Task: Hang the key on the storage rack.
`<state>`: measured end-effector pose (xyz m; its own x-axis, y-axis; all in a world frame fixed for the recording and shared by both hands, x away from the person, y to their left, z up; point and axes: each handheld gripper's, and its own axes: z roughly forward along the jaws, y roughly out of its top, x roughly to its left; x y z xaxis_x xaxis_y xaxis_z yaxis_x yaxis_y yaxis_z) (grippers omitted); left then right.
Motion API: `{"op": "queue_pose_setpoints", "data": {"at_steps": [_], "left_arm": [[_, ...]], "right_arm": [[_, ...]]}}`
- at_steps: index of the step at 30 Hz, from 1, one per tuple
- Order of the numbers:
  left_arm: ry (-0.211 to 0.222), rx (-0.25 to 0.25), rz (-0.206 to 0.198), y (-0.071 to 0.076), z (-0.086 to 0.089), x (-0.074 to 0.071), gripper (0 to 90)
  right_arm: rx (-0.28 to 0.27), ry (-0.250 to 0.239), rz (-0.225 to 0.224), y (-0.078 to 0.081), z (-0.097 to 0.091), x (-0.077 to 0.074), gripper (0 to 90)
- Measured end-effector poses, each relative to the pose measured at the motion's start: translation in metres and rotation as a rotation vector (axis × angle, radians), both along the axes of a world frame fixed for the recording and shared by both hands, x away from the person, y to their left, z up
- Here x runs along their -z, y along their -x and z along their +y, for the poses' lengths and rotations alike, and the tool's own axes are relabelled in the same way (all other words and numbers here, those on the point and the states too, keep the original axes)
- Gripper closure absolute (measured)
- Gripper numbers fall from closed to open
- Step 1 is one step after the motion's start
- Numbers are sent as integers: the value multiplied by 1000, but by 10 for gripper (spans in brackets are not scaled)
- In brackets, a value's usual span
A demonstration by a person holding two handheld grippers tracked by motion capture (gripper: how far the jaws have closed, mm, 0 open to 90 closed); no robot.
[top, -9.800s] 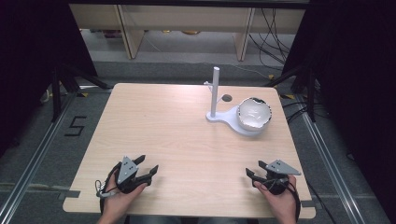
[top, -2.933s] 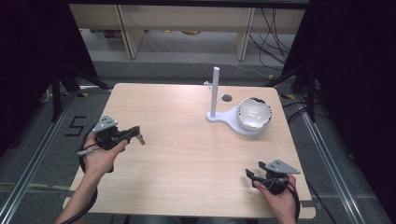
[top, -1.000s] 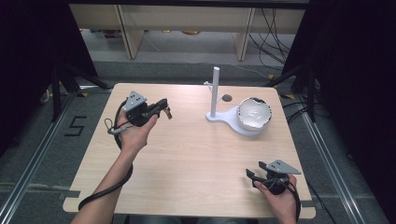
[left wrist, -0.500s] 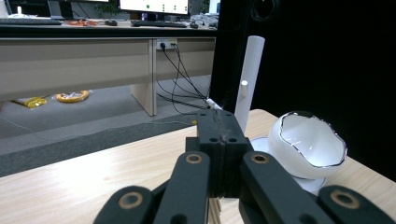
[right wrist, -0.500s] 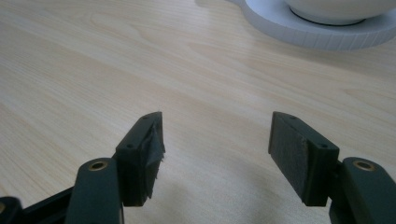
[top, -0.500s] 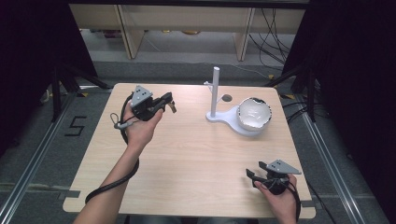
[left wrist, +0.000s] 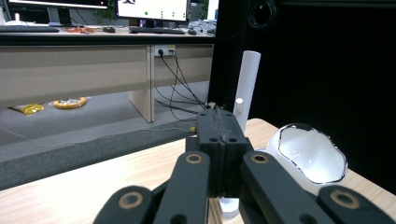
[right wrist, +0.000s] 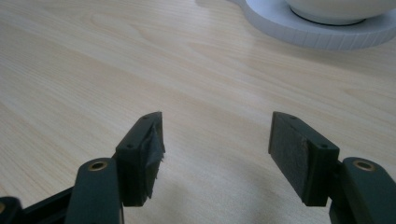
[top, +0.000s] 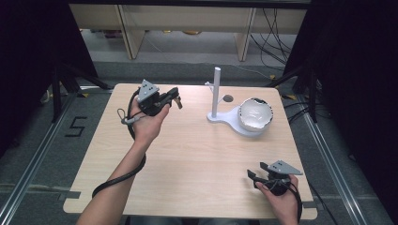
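The left hand-held gripper (top: 175,98) is clenched, its pads pressed flat together; something small and thin may be pinched at the tips, too small to tell. Ahead of it, near, stands the white post (left wrist: 246,88), with the white bowl (left wrist: 309,154) just beyond on the counter (top: 187,154). The right hand-held gripper (right wrist: 217,151) rests released, well apart from both.

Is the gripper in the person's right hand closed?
No, in its own view the right gripper has its two black jaws standing well apart over bare table.
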<state>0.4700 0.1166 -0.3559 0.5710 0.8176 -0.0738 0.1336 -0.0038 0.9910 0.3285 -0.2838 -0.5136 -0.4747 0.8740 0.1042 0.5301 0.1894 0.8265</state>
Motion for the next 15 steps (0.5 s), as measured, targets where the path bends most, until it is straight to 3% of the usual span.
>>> {"op": "queue_pose_setpoints", "data": {"at_steps": [15], "left_arm": [[-15, -7, -12, -9, -9, -1, 900]], "right_arm": [[-3, 3, -1, 0, 0, 0, 364]]}}
